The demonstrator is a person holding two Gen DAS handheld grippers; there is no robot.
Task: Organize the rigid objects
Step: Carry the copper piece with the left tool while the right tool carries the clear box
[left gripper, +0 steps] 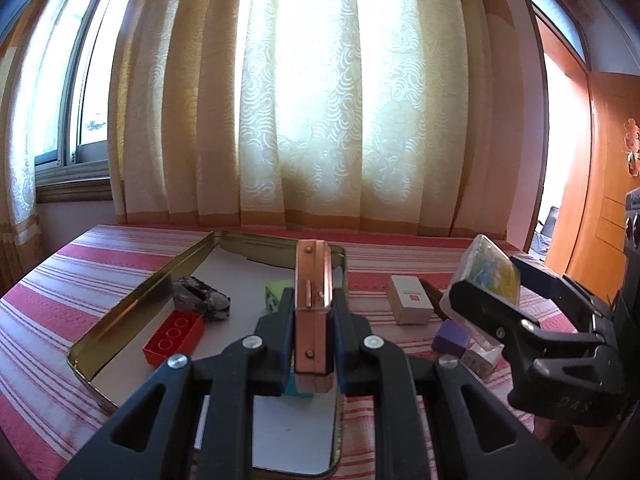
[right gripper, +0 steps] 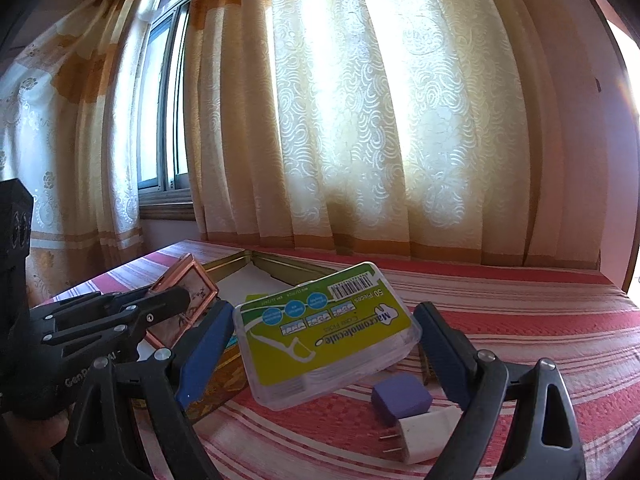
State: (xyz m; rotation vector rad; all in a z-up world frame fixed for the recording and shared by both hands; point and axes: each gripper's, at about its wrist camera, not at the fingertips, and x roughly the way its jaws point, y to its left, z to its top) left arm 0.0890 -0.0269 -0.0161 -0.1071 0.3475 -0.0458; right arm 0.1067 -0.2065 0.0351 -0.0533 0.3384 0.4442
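My left gripper (left gripper: pixel 313 312) is shut on a copper-framed flat case (left gripper: pixel 313 304), held on edge above the open gold tin tray (left gripper: pixel 132 304). In the tray lie a red brick (left gripper: pixel 173 336), a dark rock (left gripper: pixel 202 299) and a green block (left gripper: pixel 278 294). My right gripper (right gripper: pixel 326 344) is shut on a clear floss-pick box with a green label (right gripper: pixel 326 332), held above the striped cloth. That box also shows in the left wrist view (left gripper: pixel 486 276), and the copper case shows in the right wrist view (right gripper: pixel 188 292).
On the red-striped cloth (right gripper: pixel 520 320) lie a purple block (right gripper: pixel 400 398), a white plug adapter (right gripper: pixel 424 434) and a white-grey small box (left gripper: pixel 410 300). Curtains hang behind the table. An orange door (left gripper: pixel 592 184) stands at the right.
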